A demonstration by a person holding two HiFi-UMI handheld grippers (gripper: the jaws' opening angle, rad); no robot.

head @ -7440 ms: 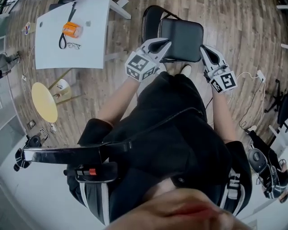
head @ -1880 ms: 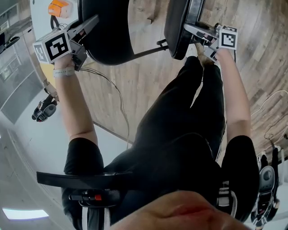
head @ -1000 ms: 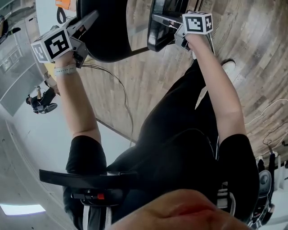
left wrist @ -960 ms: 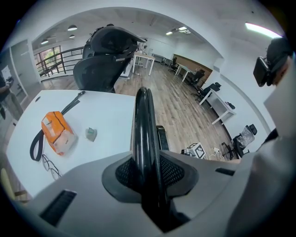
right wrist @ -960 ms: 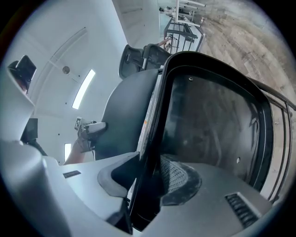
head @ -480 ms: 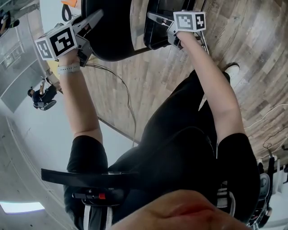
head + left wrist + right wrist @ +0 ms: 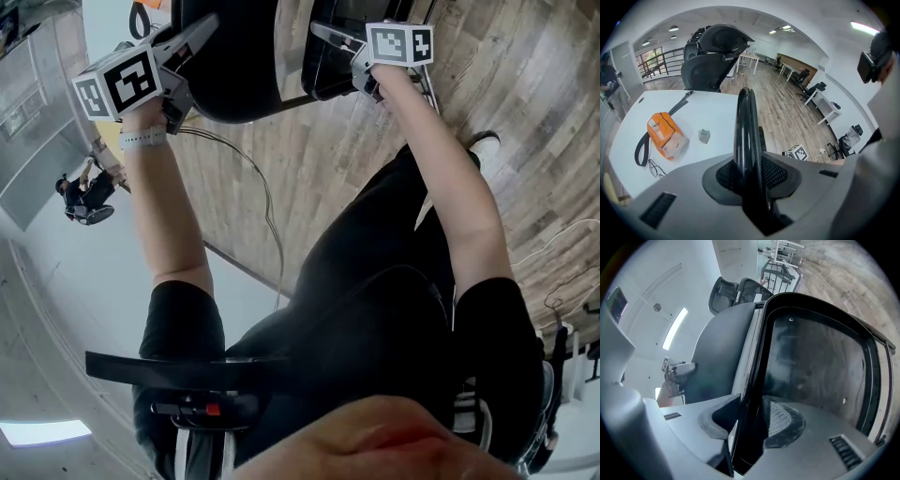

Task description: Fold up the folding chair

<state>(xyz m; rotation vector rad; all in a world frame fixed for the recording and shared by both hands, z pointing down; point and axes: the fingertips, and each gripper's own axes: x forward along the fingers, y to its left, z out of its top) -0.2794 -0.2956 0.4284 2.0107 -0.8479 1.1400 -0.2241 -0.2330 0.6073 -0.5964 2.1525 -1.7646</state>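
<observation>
The black folding chair is held up in front of me, its seat swung close to its backrest (image 7: 234,66). My left gripper (image 7: 202,28) is shut on the backrest's black frame tube (image 7: 747,136), which stands upright between the pads (image 7: 776,171). At the upper right, my right gripper (image 7: 323,37) is shut on the seat's rim (image 7: 752,394), with the grey underside of the seat (image 7: 815,376) to the rim's right. In the right gripper view the backrest (image 7: 722,357) lies just beyond the seat, and the left gripper (image 7: 679,371) shows small past it.
Behind the chair stands a white table (image 7: 712,112) with an orange pouch (image 7: 665,136) and glasses (image 7: 655,168). Black office chairs (image 7: 712,56) stand beyond it. More desks (image 7: 825,105) line the wood floor (image 7: 337,187). A cable (image 7: 258,197) trails on the floor.
My right gripper has carried the seat a little to the left, closer to the backrest, and then held still. The left gripper has barely shifted.
</observation>
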